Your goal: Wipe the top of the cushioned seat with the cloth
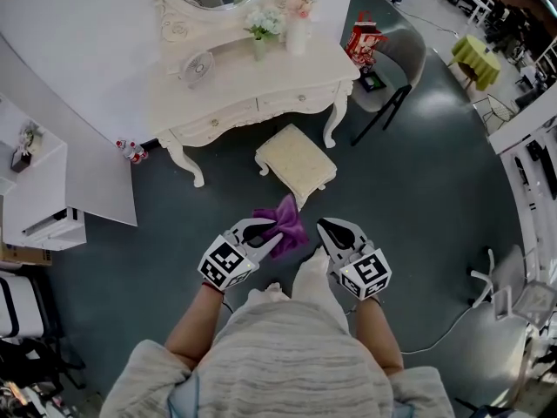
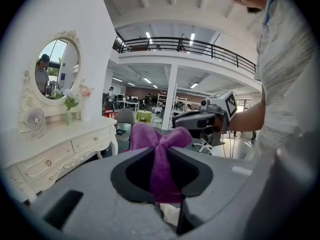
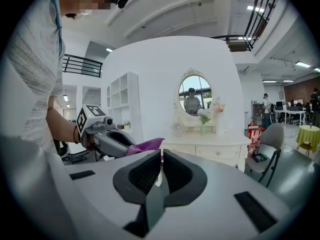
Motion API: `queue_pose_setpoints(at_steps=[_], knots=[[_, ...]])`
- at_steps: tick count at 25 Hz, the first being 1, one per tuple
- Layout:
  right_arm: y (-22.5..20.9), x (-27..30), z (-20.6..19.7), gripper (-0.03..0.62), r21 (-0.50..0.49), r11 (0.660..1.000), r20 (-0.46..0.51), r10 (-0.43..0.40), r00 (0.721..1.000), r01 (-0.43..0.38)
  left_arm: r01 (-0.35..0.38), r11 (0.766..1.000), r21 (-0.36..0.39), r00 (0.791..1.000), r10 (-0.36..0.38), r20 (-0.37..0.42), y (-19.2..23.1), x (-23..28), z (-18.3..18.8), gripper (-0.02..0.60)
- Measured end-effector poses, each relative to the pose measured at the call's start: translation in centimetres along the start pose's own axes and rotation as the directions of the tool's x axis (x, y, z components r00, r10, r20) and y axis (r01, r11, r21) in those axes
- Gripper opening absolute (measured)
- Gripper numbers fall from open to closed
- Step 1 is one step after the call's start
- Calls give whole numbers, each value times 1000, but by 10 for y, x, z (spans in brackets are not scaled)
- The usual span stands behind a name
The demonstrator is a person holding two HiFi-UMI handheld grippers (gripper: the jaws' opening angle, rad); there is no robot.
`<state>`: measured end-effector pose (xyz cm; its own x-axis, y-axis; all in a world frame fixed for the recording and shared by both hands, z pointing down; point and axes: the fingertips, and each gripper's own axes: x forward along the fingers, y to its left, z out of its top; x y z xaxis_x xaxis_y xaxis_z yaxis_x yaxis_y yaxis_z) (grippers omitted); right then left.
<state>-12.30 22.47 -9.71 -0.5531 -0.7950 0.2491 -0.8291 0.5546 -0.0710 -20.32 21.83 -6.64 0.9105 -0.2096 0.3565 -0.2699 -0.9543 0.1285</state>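
The left hand-held gripper (image 1: 268,236) pinches the bunched cloth (image 1: 287,222) in the air, near the person. The right hand-held gripper (image 1: 329,232) is pressed together, empty. The seat (image 1: 296,162) stands farther off. Dragged across the cushion, the cloth may slip from so small a pinch.

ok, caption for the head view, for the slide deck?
Pre-wipe: left tool clamps the purple cloth, right tool shut and empty beside it, cushioned seat ahead by the dressing table.
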Motion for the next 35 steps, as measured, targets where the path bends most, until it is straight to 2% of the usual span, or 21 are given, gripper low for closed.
queue_pose_setpoints(at_steps=[15, 19, 23, 28, 35], knots=[[-158, 33, 8, 9, -35, 997, -18, 69, 997, -69, -48, 998, -36, 998, 47, -43, 71, 128, 45, 81], [-195, 45, 12, 9, -64, 994, -21, 92, 996, -93, -93, 995, -20, 994, 92, -56, 97, 153, 54, 81], [-228, 58, 0, 9, -92, 990, -58, 106, 993, -111, -129, 992, -12, 991, 129, -30, 123, 179, 60, 81], [-249, 85, -17, 9, -97, 988, -109, 111, 988, -121, -142, 990, 8, 989, 142, -38, 156, 196, 56, 81], [-259, 135, -51, 9, -107, 990, -157, 77, 985, -94, -133, 990, -44, 990, 130, -62, 204, 200, 17, 81]])
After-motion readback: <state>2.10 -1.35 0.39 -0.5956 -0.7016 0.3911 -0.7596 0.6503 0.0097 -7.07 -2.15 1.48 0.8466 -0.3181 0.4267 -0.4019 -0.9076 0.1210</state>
